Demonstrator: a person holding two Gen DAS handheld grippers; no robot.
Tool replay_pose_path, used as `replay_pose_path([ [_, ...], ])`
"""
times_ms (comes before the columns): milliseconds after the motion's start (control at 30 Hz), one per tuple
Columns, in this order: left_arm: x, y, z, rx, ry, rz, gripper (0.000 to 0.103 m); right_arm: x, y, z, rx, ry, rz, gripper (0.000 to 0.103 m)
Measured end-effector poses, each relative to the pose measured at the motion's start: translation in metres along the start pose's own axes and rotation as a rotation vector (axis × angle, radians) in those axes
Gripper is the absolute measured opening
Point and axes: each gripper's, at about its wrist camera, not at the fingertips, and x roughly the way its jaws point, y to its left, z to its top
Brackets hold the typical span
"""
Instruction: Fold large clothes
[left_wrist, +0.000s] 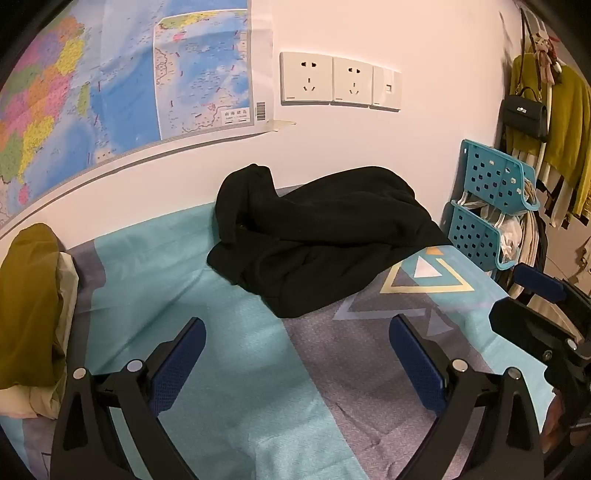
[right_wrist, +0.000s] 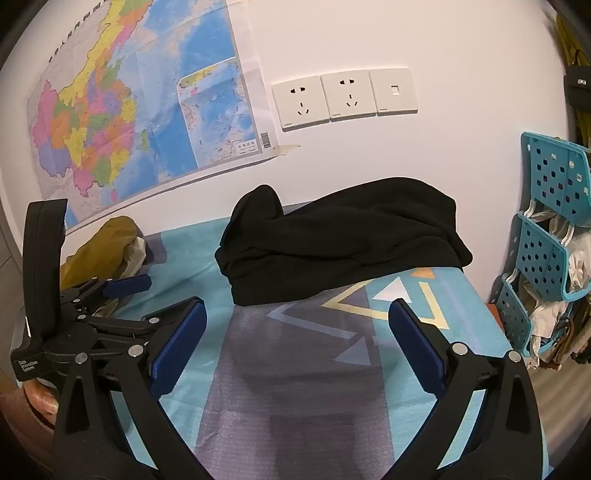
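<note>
- The left gripper (left_wrist: 297, 354) is hovering over the bedsheet (left_wrist: 229, 350) with its jaws spread wide and gripping nothing; the right gripper (right_wrist: 297, 332) is doing likewise.
- The black garment (left_wrist: 317, 236) is lying crumpled in a heap at the far side of the bed, against the wall (left_wrist: 424, 122), well ahead of both grippers.
- Judging by that heap, folding is not yet starting: spreading it flat and every fold are remaining.
- An olive cloth pile (left_wrist: 29, 302) is sitting at the left; blue baskets (left_wrist: 495, 206) are hanging at the right.
</note>
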Motion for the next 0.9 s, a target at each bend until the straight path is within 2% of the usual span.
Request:
replay_pose_path([
  [333,0.0084,0.0029,0.0065,0.000,0.001,0.000,0.096,-0.0002,0.0012,-0.0003,-0.002,-0.001,0.008,0.097],
  [900,0.0003,0.0016,0.0018,0.003,-0.006,0.007,0.096,0.0003,0.0023,-0.0003,-0.002,0.000,0.007,0.097],
])
